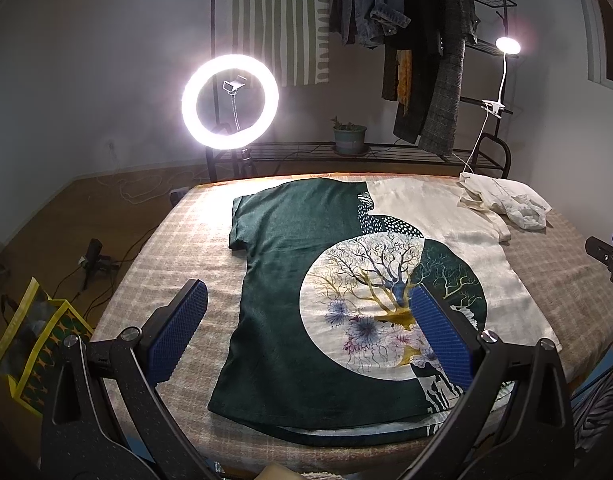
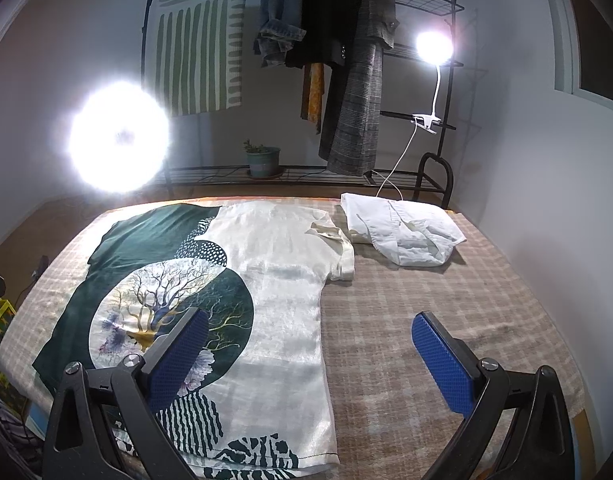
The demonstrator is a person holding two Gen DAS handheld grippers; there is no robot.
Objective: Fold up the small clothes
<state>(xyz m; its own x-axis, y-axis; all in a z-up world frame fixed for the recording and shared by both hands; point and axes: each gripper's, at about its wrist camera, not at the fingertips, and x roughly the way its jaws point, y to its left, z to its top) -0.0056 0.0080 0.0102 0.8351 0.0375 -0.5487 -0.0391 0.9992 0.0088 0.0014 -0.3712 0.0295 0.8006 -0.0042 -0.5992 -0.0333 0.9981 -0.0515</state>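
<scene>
Green-and-cream: the shirt (image 1: 346,280) lies flat and spread on the table (image 1: 178,232), dark green on its left half, cream on its right, with a round tree print in the middle.
Sleeves: the left one is spread flat; the right one is folded over at the table's far side.
Left gripper (image 1: 306,312): spread wide, holding nothing, above the shirt's near hem; its blue pads (image 1: 178,332) straddle the green half and the print.
Right gripper (image 2: 310,344): wide apart, empty, above the shirt's cream side and the bare checked cloth to its right.
White garment (image 2: 402,232): crumpled at the far right corner, just beside the folded sleeve.
Ring light (image 1: 230,102): lit, behind the table's far left.
Clip lamp (image 2: 434,46): lit, on the rack (image 2: 426,8) at the back.
</scene>
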